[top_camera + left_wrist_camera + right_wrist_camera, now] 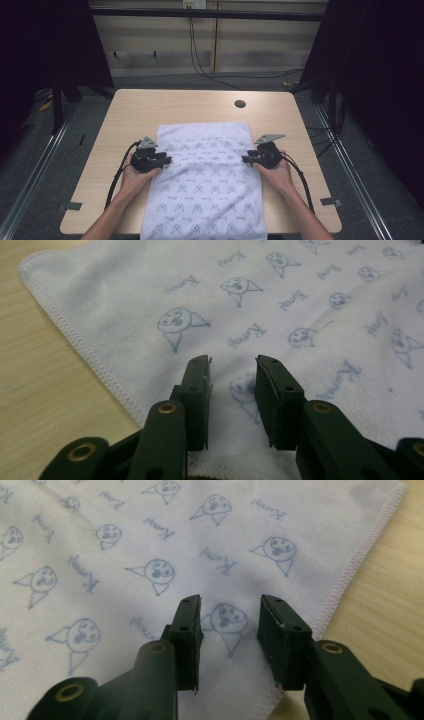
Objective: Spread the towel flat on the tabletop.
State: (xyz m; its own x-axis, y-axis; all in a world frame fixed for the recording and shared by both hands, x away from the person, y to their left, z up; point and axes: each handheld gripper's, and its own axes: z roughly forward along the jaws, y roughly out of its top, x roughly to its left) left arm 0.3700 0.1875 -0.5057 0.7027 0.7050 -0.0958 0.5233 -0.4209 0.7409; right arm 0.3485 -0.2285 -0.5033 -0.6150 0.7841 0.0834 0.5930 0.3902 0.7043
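Nearest me, my forearms come up from the bottom edge of the high view. The left gripper (161, 160) sits on the cloth's left edge and the right gripper (248, 159) on its right edge, both pointing inward, each with a black cable looping back past the wrist and a grey three-cornered plate on top.

The cloth (205, 185) lies flat on the table (125, 115), roughly in the middle, its near end running past the front edge. It is white, soft-looking, rectangular, printed all over with small blue faces and script words.

The left gripper view shows what the high view cannot: the cloth's stitched hem (75, 337) running diagonally over pale wood grain, and a fine knitted surface. My left gripper (232, 365) has its black jaws standing part-way apart above the cloth, nothing pinched between the flat pads.

The right gripper view gives the opposite hem (357, 565), faintly pink, with the wood beyond. The right gripper (230, 602) also stands part open over a printed face, the cloth lying loose beneath.

Farther off, the high view shows a round hole (240, 104) in the tabletop, then cables (200, 60) hanging on the back wall.
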